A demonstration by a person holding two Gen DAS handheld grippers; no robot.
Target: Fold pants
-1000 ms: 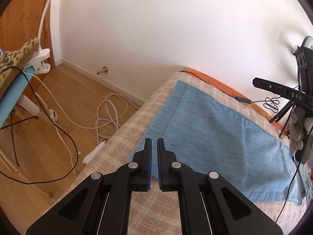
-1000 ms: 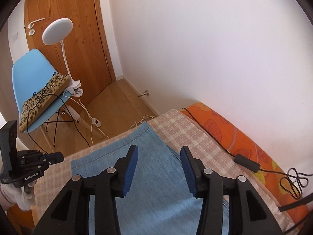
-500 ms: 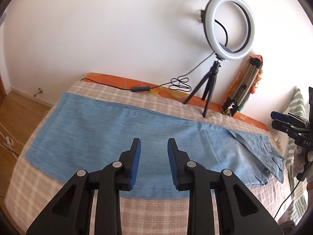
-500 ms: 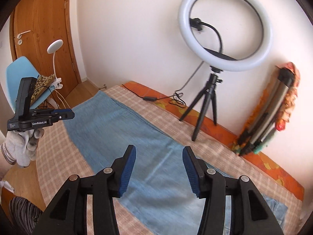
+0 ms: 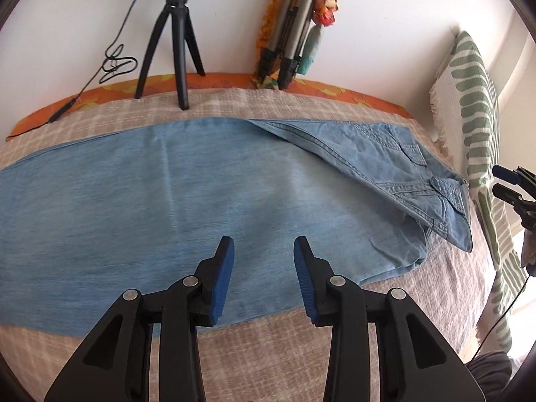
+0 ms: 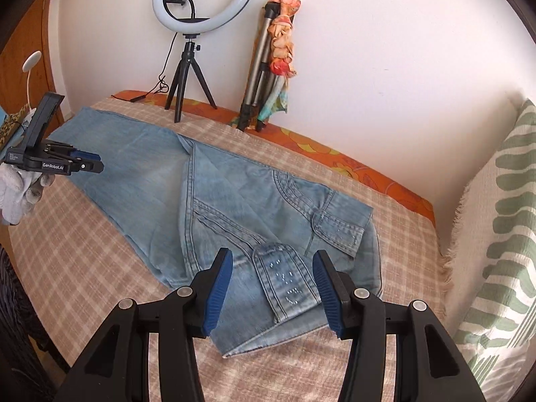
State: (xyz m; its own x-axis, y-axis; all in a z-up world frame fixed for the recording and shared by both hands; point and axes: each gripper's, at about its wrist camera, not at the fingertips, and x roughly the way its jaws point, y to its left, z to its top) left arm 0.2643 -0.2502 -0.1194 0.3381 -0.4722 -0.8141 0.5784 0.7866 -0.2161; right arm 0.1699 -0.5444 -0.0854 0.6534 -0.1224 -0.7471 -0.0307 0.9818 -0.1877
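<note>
Pants (image 6: 234, 214) of pale blue denim lie flat along a checked bedspread (image 6: 83, 268), waist end toward a green-patterned pillow (image 6: 495, 234). Both grippers hover above them, holding nothing. The left gripper (image 5: 264, 279) has its jaws opening over the leg; the right gripper (image 6: 273, 293) has its blue pads apart above a studded waistband tab. "GenRobot.AI" reads on the left gripper's side; a smaller label behind it is too blurred to read. A ring light (image 6: 203, 0) stands by the wall.
</note>
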